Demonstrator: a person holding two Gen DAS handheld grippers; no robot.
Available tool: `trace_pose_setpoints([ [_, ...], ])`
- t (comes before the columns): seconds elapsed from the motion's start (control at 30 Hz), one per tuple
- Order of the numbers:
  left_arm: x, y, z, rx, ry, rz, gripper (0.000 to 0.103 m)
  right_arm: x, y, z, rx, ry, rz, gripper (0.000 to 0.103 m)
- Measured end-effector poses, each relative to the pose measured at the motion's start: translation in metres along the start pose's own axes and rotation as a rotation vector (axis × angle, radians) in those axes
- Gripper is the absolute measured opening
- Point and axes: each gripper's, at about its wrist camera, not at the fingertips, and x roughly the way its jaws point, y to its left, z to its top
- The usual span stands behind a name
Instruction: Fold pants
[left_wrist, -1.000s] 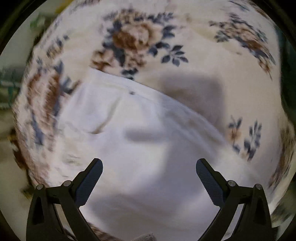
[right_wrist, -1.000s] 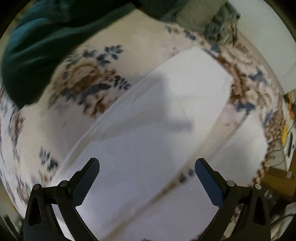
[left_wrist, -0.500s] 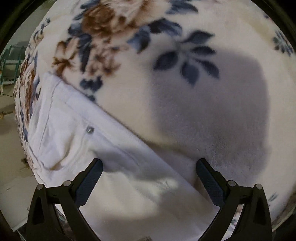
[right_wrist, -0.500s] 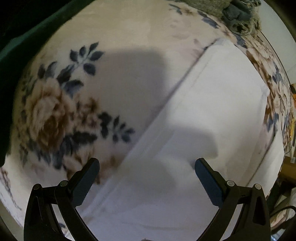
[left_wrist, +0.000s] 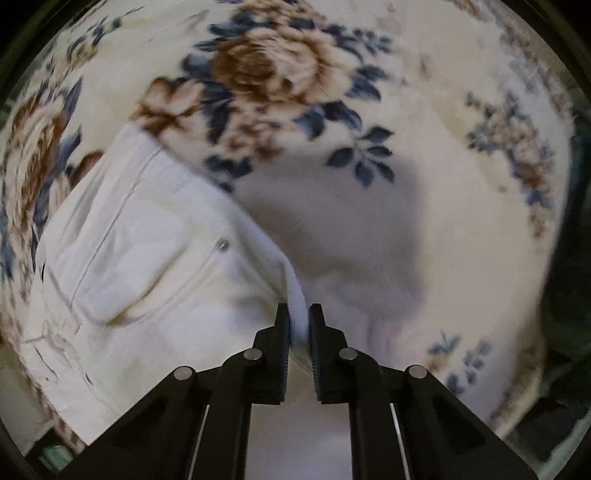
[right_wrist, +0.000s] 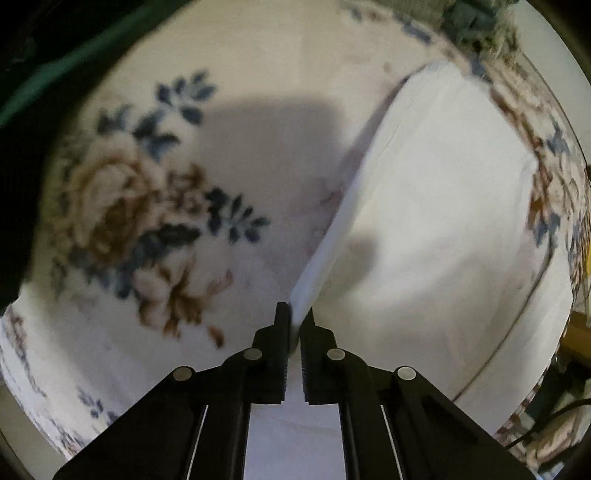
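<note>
White pants lie flat on a floral blanket. The left wrist view shows their waist end (left_wrist: 147, 266), with a pocket and a small metal rivet (left_wrist: 223, 244). My left gripper (left_wrist: 298, 314) points straight down; its jaws are closing, and a raised fold of the pants' edge is pinched between the pads. In the right wrist view a long white leg (right_wrist: 443, 221) runs toward the upper right. My right gripper (right_wrist: 295, 314) also points down, its jaws closing, and it pinches the leg's near edge, which rises as a ridge into the pads.
The cream fleece blanket (left_wrist: 406, 92) with brown and blue flowers spreads under everything. A dark green cloth (right_wrist: 55, 55) lies at the upper left of the right wrist view. A grey-green bundle (right_wrist: 476, 22) sits at the top, and cables and a yellow object (right_wrist: 580, 258) at the right edge.
Both grippers went from wide open to closed on the pants' edge. The fabric now stands up as a ridge between each pair of pads. The left view has pulled back from the blanket.
</note>
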Motion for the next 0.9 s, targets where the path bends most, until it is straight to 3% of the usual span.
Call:
trace_pose_setpoints([
  [0.2, -0.075, 0.070, -0.037, -0.025, -0.076, -0.235, 0.007, -0.078, -0.026, -0.056, -0.095, -0.109, 0.065, 0.004],
  [0.3, -0.094, 0.121, -0.064, -0.044, -0.132, -0.329, 0.005, -0.104, -0.062, -0.069, -0.099, -0.118, 0.095, 0.004],
  [0.37, -0.103, 0.134, -0.088, -0.066, -0.167, -0.357, 0.004, -0.115, -0.094, -0.062, -0.091, -0.113, 0.113, 0.004],
  [0.53, -0.091, 0.189, -0.151, -0.114, -0.201, -0.347, 0.003, -0.120, -0.175, -0.100, -0.056, -0.074, 0.148, 0.004],
  [0.67, -0.056, 0.233, -0.193, -0.168, -0.164, -0.291, 0.003, -0.101, -0.215, -0.128, -0.097, -0.049, 0.115, 0.004],
  [0.8, 0.004, 0.273, -0.217, -0.237, -0.084, -0.233, 0.003, -0.068, -0.243, -0.145, -0.120, -0.009, 0.066, 0.004],
  [0.9, 0.030, 0.288, -0.224, -0.263, -0.026, -0.257, 0.004, -0.046, -0.256, -0.148, -0.118, 0.044, 0.042, 0.005],
])
